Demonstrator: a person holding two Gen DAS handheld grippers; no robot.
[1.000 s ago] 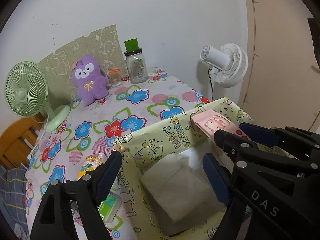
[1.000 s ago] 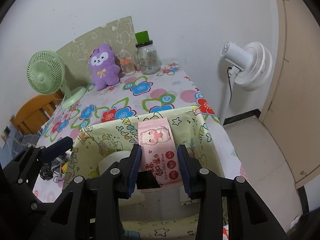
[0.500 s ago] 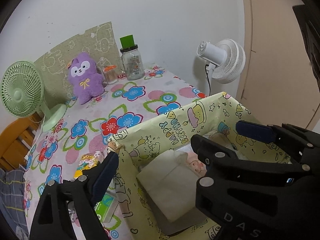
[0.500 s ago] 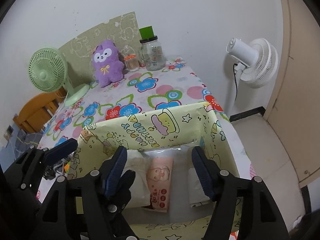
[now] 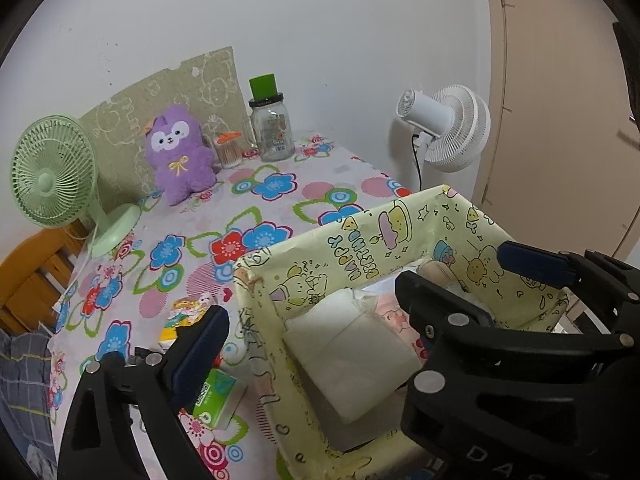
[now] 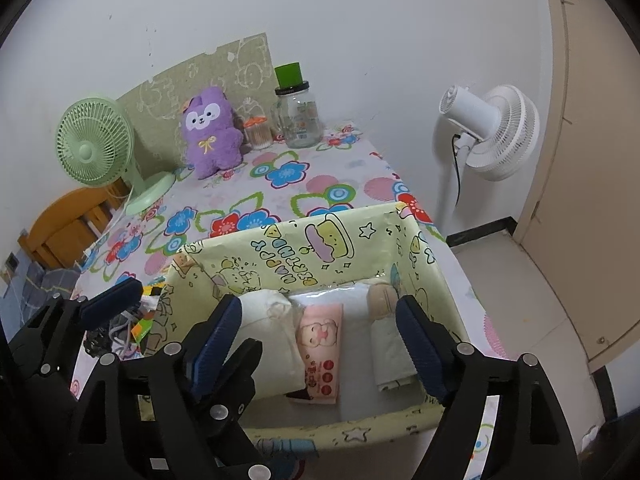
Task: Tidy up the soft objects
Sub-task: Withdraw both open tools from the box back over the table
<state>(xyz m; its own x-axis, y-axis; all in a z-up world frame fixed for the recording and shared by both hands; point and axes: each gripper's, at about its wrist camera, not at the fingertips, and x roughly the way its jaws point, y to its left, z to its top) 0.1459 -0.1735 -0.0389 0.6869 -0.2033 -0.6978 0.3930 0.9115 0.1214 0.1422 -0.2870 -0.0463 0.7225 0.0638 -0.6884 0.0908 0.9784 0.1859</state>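
A yellow-green cartoon fabric box (image 6: 312,248) stands at the table's near edge. Inside it a pink wet-wipes pack (image 6: 322,344) lies flat between a white tissue pack (image 6: 272,340) and a beige-white pack (image 6: 386,344). My right gripper (image 6: 318,312) hovers over the wipes; its jaws are opening and touch nothing. My left gripper (image 5: 320,328) straddles the box's left wall (image 5: 256,320), jaws opening, gripping nothing. A purple plush (image 5: 180,156) sits upright at the table's far side. A green tissue pack (image 5: 218,396) and a yellow one (image 5: 180,316) lie left of the box.
A green desk fan (image 5: 52,176) stands at the far left. A glass jar with a green lid (image 5: 270,128) and a small orange-lidded pot (image 5: 228,152) are by the wall. A white floor fan (image 6: 492,132) stands right of the table, a wooden chair (image 6: 64,232) to its left.
My right gripper has opened and let go of the pink wipes pack, which dropped into the box between the two white packs. My left gripper has widened slightly.
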